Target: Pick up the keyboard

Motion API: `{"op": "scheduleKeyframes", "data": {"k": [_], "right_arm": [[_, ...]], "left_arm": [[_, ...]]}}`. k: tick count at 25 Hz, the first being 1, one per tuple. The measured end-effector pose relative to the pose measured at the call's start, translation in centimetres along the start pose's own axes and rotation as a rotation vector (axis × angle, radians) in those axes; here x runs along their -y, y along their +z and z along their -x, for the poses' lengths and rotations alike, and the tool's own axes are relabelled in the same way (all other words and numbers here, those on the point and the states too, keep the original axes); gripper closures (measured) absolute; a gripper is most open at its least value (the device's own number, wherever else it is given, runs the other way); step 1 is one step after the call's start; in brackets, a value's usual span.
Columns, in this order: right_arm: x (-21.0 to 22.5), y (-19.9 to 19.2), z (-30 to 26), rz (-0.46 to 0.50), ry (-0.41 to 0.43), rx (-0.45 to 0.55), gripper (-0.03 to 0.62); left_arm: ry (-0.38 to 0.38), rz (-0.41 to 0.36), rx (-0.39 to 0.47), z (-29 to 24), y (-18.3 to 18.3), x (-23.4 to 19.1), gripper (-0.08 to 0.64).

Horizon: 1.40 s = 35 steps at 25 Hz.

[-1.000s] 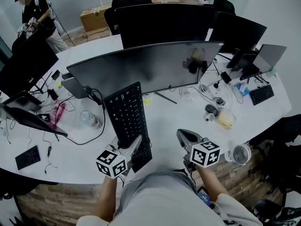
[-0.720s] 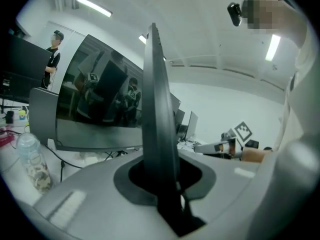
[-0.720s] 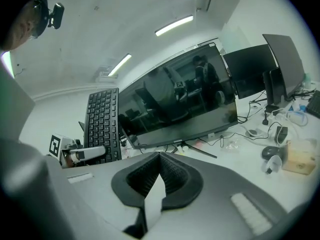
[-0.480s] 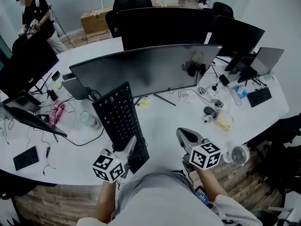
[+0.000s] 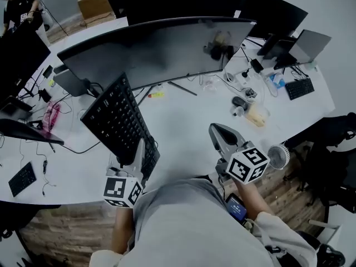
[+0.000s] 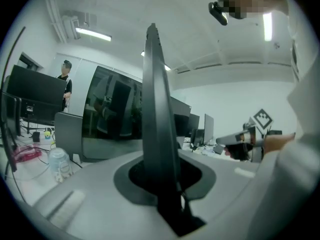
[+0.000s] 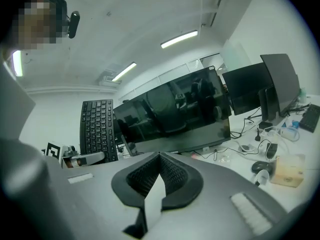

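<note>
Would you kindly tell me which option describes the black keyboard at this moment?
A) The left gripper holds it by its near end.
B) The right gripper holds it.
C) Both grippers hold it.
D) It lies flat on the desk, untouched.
A: the left gripper is clamped on the near end of the keyboard, which shows edge-on between its jaws in the left gripper view, while the right gripper is apart from it and shut on nothing.

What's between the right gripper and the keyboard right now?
Only bare white desk separates the right gripper from the keyboard, per the head view; the left gripper holds the keyboard's near end.
</note>
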State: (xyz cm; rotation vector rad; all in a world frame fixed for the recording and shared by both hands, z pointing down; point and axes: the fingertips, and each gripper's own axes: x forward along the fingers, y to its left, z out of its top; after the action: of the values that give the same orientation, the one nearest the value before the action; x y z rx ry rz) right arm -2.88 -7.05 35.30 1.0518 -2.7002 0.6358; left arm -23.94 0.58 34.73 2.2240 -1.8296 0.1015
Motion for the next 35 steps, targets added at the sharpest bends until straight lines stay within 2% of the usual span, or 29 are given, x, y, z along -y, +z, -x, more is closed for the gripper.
{"op": "scheduleKeyframes", "data": {"k": [5,20,35], "right_arm": [[0.8,0.7,1.1,0.075,-0.031,0.001,0.592],[0.9,-0.4,1.8,0.068,-0.020,0.002,0.592],[0.9,-1.7,2.4,0.082,-0.038,0.008,0.592]], "left_arm": [[0.048,-0.025,0.022,0.5,-0.3,0.3,0.560],[0.118,-0.070,0.044,2.0,-0.4,0.9,0.560],[0.130,-0.085,0.051,2.1,-0.5,1.2,0.560]]}}
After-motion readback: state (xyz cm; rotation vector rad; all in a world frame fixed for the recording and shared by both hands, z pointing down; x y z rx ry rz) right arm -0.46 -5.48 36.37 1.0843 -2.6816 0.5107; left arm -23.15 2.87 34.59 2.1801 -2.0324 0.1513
